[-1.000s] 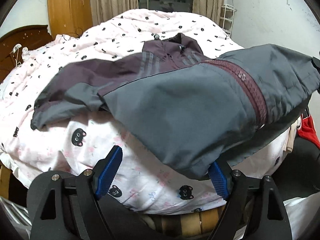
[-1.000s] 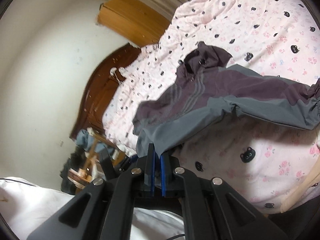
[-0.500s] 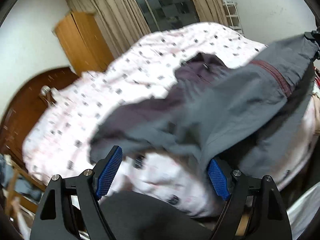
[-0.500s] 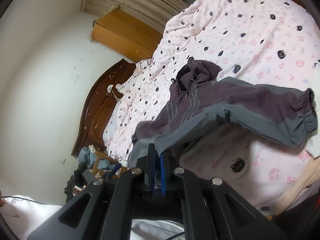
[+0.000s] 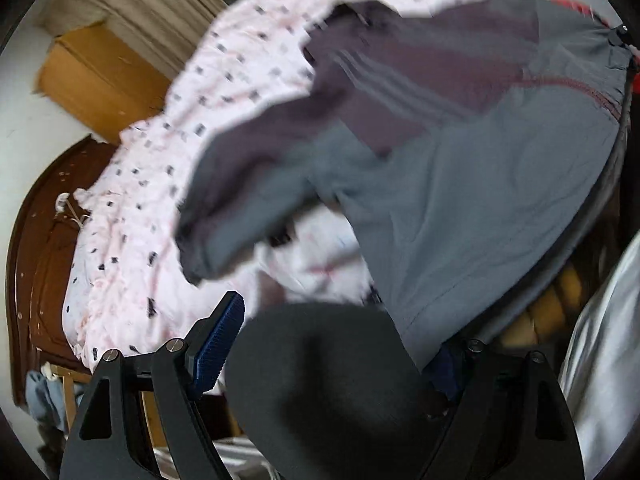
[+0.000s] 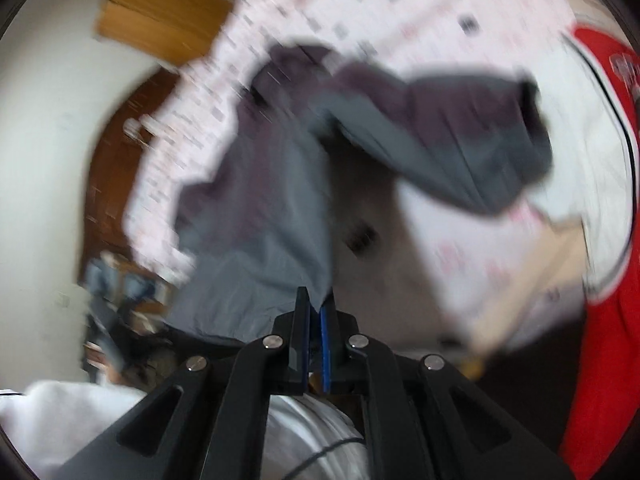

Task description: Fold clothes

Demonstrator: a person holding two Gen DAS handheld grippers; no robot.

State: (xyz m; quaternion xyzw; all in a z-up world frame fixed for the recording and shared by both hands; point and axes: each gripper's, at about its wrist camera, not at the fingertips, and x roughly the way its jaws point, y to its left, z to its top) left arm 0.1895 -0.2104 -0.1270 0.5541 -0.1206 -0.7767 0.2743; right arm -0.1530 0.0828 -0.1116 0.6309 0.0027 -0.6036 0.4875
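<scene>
R gripper (image 6: 314,312) pinches track jacket (image 6: 272,216) hem w/ jaws pressed together; L gripper (image 5: 332,344) jaws spread, jacket draped over bed (image 5: 132,208).

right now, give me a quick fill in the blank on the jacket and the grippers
1. The right gripper is ____ on the jacket hem.
2. The left gripper has its jaws ____.
3. The jacket hangs over a bed with a ____ cover.
4. The garment beside the bed is ____.

Missing: shut; open; pink; red
</scene>
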